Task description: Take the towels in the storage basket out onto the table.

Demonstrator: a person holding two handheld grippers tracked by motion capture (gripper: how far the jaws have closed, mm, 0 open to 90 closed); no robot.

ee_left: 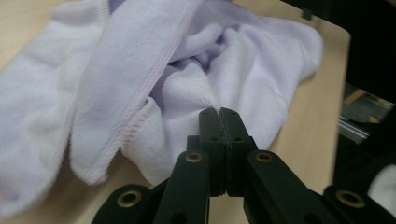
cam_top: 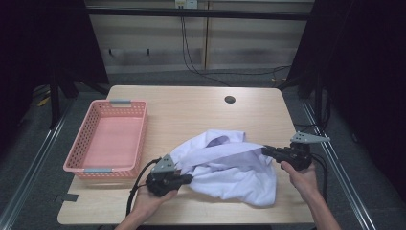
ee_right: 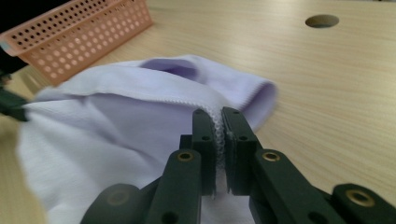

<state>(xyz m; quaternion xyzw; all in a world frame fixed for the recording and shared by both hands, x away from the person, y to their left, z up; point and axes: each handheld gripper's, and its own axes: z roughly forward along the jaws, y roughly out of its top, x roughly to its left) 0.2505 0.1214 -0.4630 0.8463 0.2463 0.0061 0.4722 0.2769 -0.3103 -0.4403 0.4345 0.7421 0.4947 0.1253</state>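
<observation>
Pinching the white towel (cam_top: 230, 165), left claw (cam_top: 187, 178) and right claw (cam_top: 265, 151) each seemingly clamp an edge

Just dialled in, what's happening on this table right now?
A person is working a crumpled pale lilac towel on the light wooden table with two hand-held grippers. The left gripper has its jaws shut on a fold at the towel's near left; the right gripper pinches the stitched hem on the right. The pink perforated plastic basket sits at the left with nothing in it.
</observation>
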